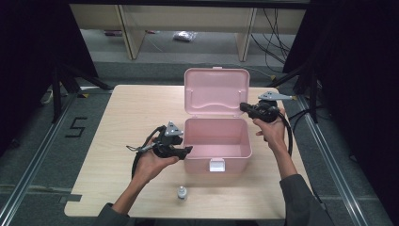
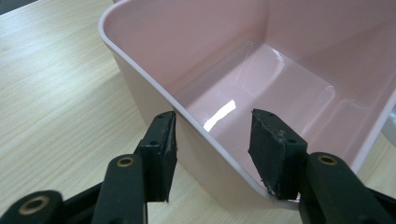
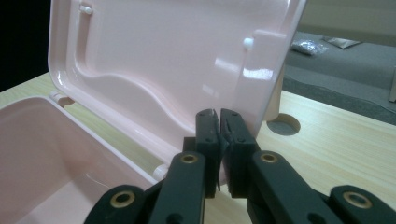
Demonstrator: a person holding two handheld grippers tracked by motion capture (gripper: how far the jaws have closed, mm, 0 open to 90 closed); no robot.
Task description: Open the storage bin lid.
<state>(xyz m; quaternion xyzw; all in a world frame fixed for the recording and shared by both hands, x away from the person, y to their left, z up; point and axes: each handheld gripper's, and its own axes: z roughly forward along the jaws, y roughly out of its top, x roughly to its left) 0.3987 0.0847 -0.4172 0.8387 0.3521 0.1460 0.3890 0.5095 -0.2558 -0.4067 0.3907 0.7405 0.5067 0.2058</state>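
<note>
One pink box (image 1: 217,147), left fingers (image 2: 212,149) spread astride its wall, right fingers (image 3: 219,122) pinching its one lid (image 1: 215,92), one bottle (image 1: 181,192)

Pink plastic box (image 1: 217,150) is set mid-counter (image 1: 122,141), empty, white front latch; its hinged lid (image 1: 216,92) is stood open, upright at rear.

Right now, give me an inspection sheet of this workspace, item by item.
Surface: light wooden table, round hole near the far right corner.
Job's things: pink box, open and empty; lid standing up.
Clutter: small white bottle upright near the front edge.
Grippers: left gripper open, astride the box's left wall; right gripper shut on the lid's edge.
Cables: black cable trailing from the right gripper.
Surroundings: grey floor, a "5" marked at left, wooden frames beyond.
</note>
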